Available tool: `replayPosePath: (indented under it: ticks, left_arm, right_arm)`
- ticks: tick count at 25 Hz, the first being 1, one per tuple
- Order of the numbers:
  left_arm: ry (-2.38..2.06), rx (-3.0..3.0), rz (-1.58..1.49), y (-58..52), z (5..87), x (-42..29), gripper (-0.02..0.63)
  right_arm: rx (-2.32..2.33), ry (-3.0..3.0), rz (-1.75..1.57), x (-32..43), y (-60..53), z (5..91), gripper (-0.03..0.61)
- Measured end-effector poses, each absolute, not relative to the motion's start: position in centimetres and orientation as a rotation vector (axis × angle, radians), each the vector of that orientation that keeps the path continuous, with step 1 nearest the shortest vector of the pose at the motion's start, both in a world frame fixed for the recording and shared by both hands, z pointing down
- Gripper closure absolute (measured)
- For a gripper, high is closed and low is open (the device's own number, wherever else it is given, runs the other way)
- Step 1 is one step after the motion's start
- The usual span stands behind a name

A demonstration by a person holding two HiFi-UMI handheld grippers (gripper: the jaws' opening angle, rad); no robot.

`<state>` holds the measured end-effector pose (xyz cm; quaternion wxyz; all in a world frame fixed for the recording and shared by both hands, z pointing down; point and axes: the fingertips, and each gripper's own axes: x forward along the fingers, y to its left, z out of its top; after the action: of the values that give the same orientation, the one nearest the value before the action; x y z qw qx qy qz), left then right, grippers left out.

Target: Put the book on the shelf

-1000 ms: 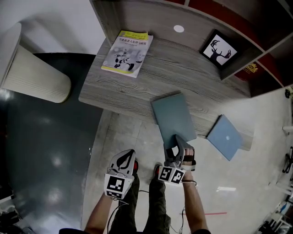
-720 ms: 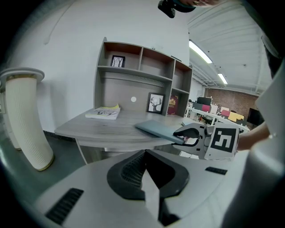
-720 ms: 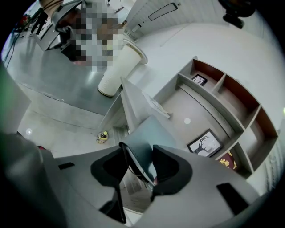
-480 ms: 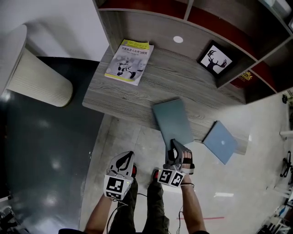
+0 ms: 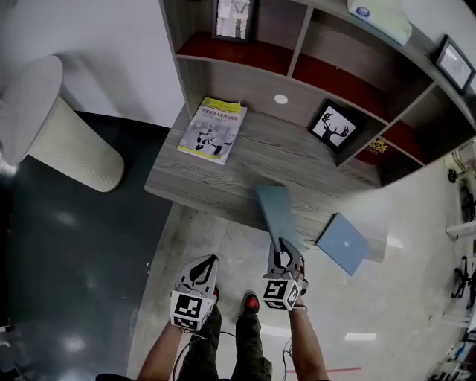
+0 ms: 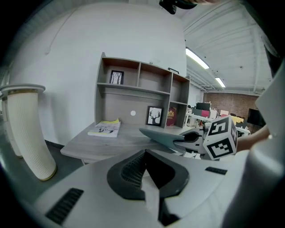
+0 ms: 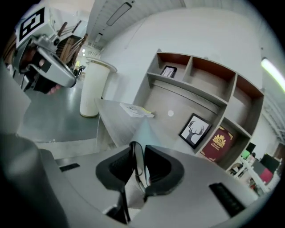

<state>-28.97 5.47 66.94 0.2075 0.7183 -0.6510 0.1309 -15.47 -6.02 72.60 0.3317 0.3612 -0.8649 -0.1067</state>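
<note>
Blue-grey book point(image 5: 276, 214) tilted over front edge of desk point(image 5: 223, 178), near end clamped in right gripper point(image 5: 282, 250); jaws have just been closing, pads now pressed on book. Left gripper point(image 5: 210, 262) alongside, jaws together, empty. Left gripper view alone shows book edge-on, slanted; head view alone shows second blue book point(image 5: 341, 243) at desk edge.

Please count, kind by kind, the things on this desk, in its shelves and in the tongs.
Books: 4 (white-yellow book, teal book, blue book, red book)
Framed pictures: 3 (deer picture, upper-left picture, top-right picture)
Pale thing, kind unclear: 1
Total: 8
</note>
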Motion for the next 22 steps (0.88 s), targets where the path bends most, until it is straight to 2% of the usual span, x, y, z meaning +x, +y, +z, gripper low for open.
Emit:
replayPosePath:
  ticks: [14,22]
  left_arm:
    - [-1.835,2.106,0.332,6.9,58.2,-28.1,0.607]
    - [-1.801,2.182,0.282,7.9,54.0,-27.3,0.607]
  right_arm:
    - [1.188,-2.456,0.409,-11.9,-4.2,65.0,0.507]
    - [1.258,-2.557,0.583,-11.4,0.6,59.3,0.508]
